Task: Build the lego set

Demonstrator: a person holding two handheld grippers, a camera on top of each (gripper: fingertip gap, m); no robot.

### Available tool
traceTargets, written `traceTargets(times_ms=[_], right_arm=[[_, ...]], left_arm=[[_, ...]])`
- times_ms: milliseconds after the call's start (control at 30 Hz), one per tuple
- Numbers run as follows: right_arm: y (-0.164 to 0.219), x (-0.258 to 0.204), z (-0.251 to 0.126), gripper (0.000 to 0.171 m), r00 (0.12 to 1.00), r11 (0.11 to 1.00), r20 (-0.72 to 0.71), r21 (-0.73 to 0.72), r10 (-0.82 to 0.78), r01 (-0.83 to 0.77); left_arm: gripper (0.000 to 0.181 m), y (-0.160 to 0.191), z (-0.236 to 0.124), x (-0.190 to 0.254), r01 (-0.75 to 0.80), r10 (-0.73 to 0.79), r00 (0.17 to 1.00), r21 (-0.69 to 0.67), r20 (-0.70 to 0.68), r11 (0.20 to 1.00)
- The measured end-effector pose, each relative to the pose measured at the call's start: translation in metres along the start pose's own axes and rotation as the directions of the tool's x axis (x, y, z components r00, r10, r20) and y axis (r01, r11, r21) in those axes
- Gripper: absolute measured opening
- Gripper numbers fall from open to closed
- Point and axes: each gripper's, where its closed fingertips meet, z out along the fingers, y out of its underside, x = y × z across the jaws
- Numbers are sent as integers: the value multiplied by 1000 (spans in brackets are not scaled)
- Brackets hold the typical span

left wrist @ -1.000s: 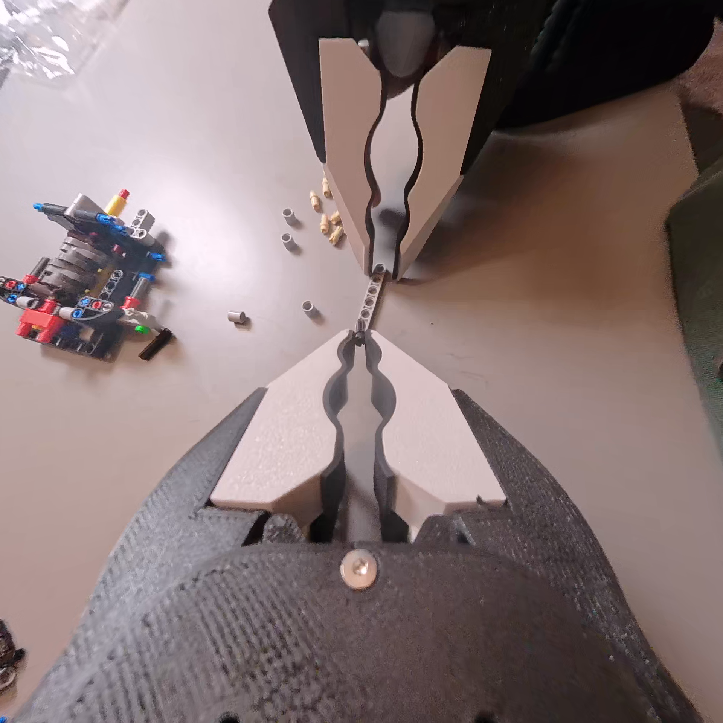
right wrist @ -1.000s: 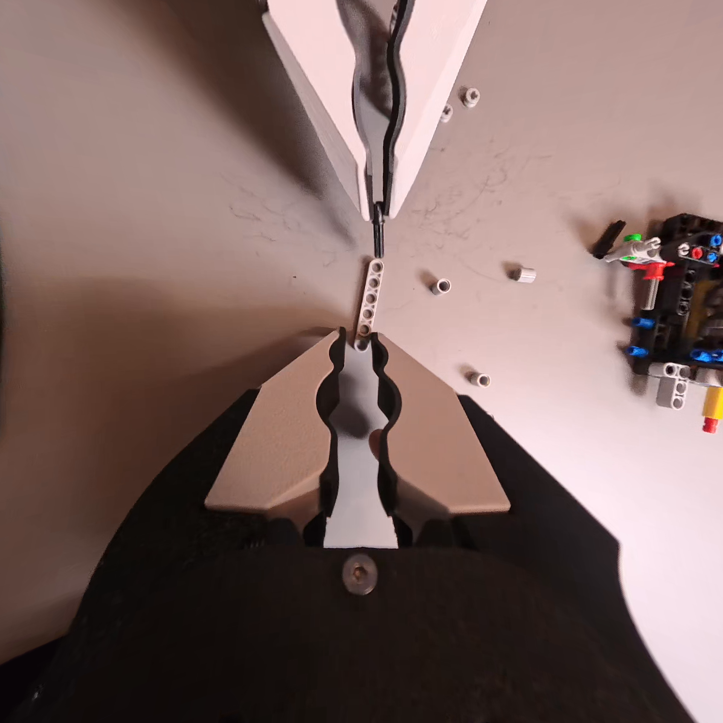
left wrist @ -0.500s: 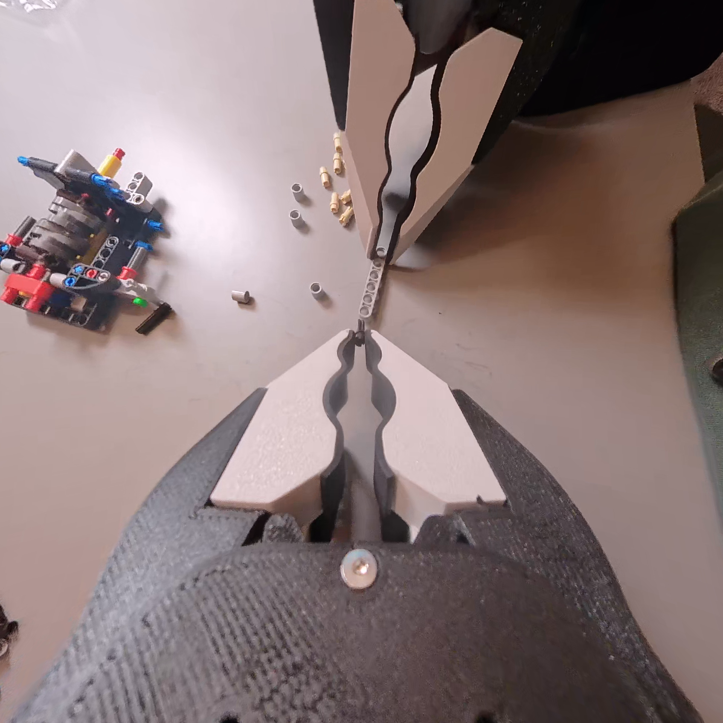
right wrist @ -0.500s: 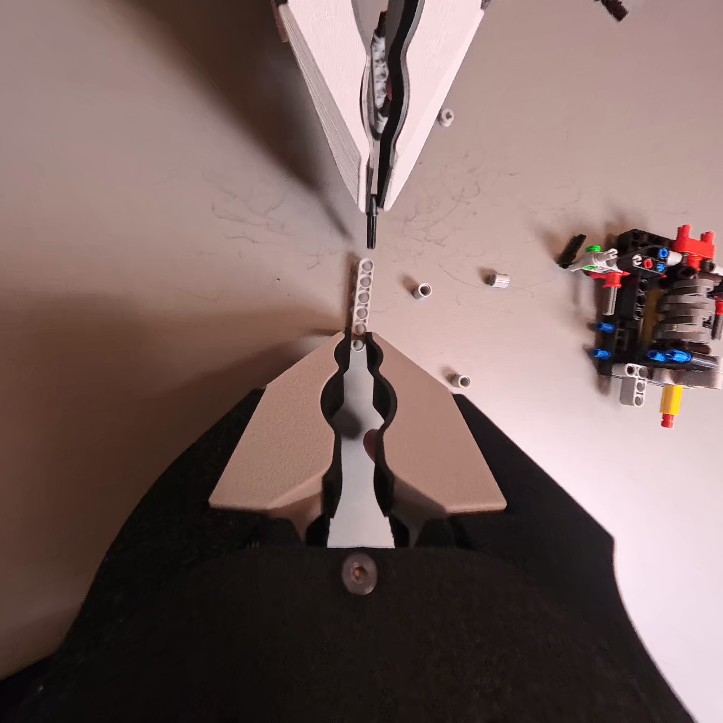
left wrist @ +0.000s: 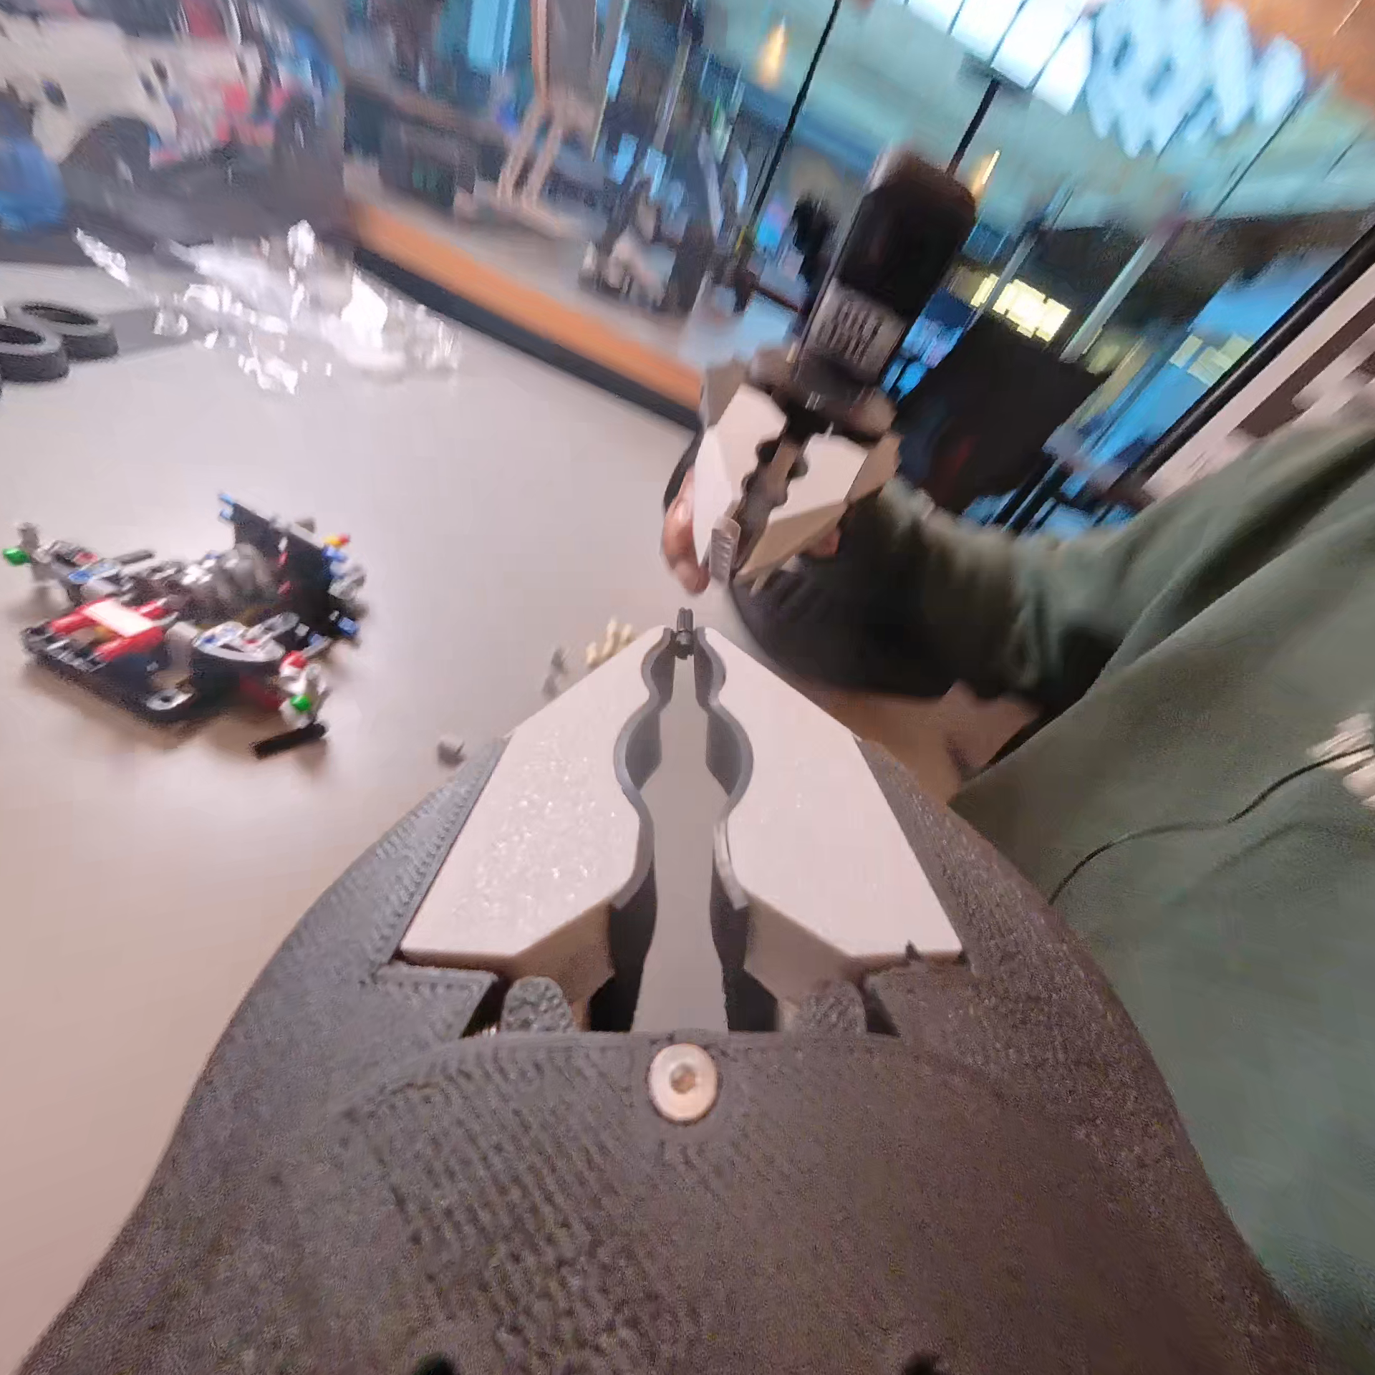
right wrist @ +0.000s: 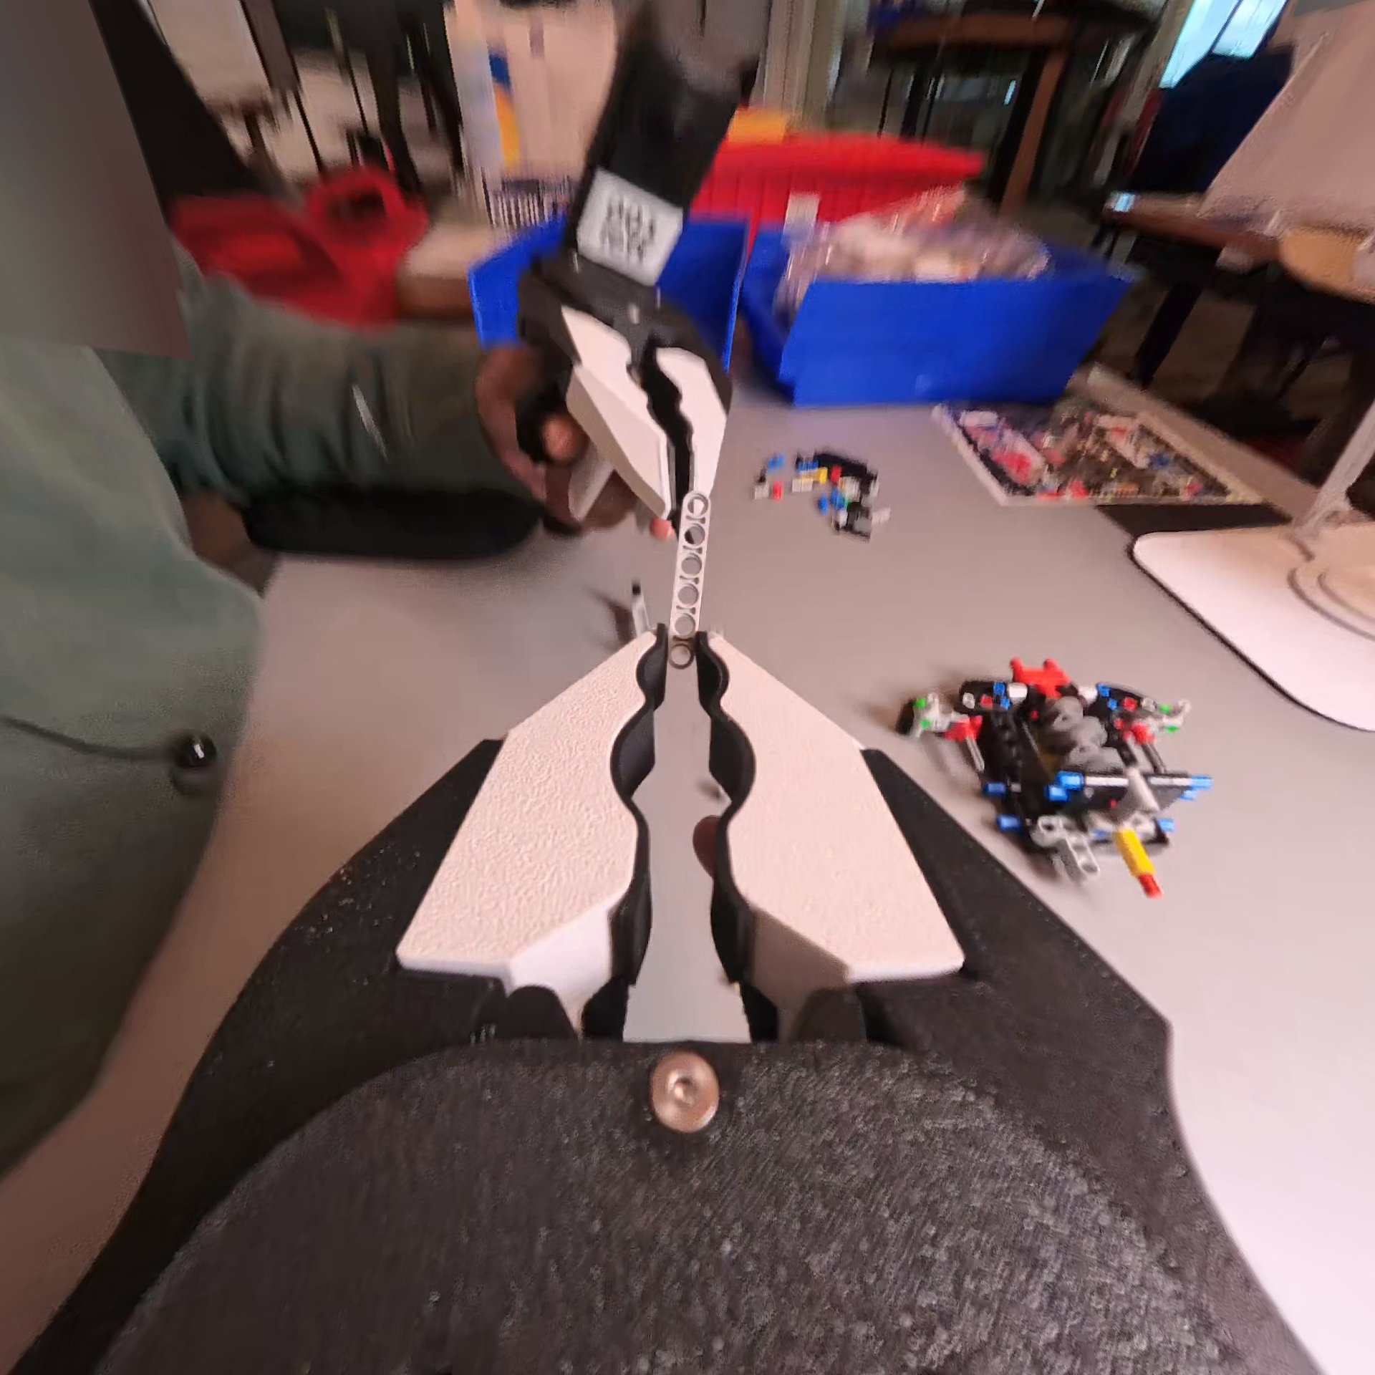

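My left gripper point(left wrist: 682, 634) is shut on a small black pin point(left wrist: 682, 641) that sticks out of its tips. My right gripper point(right wrist: 678, 641) is shut on one end of a light grey holed beam point(right wrist: 690, 565), which points away from it. Both are raised above the grey table point(left wrist: 186, 856), facing each other. In the left wrist view the right gripper point(left wrist: 728, 571) and beam point(left wrist: 723, 552) are ahead of the pin and apart from it. In the right wrist view the left gripper point(right wrist: 681, 506) is near the beam's far end. The partly built lego model point(left wrist: 193, 632) lies on the table point(right wrist: 1056, 759).
A black axle point(left wrist: 290, 740), a grey bush point(left wrist: 450, 748) and tan pins point(left wrist: 610, 640) lie near the model. Tyres point(left wrist: 45, 342) and plastic bags point(left wrist: 297, 327) are at the far left. Loose pieces point(right wrist: 818, 484), blue bins point(right wrist: 930, 327), a booklet point(right wrist: 1079, 454) and a white lamp base point(right wrist: 1265, 595) lie beyond. The left gripper's tips are roughly 6 centimeters from the right gripper's. From the left gripper's tips to the partly built lego model point(left wrist: 193, 632) is close to 15 centimeters. The right camera catches it too, in the right wrist view point(right wrist: 1013, 693).
Both grippers have lifted off the table and tilted from looking down to looking level. They still hold the pin and the beam, and the gap between the two pieces has grown.
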Motion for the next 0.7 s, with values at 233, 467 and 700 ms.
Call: traceTargets(times_ms=[233, 467, 700], right_arm=[[-38, -12, 6, 4, 981, 950, 90, 248, 172, -190], [-41, -15, 8, 4, 974, 942, 113, 255, 195, -218], [-37, -18, 10, 4, 971, 947, 133, 230, 200, -226]], left_arm=[[1, -51, -17, 18, 365, -259, 919, 394, -298, 843], [1, -50, -12, 28, 339, -225, 925, 400, -306, 852], [1, -48, -10, 34, 337, -213, 921, 388, -328, 858]])
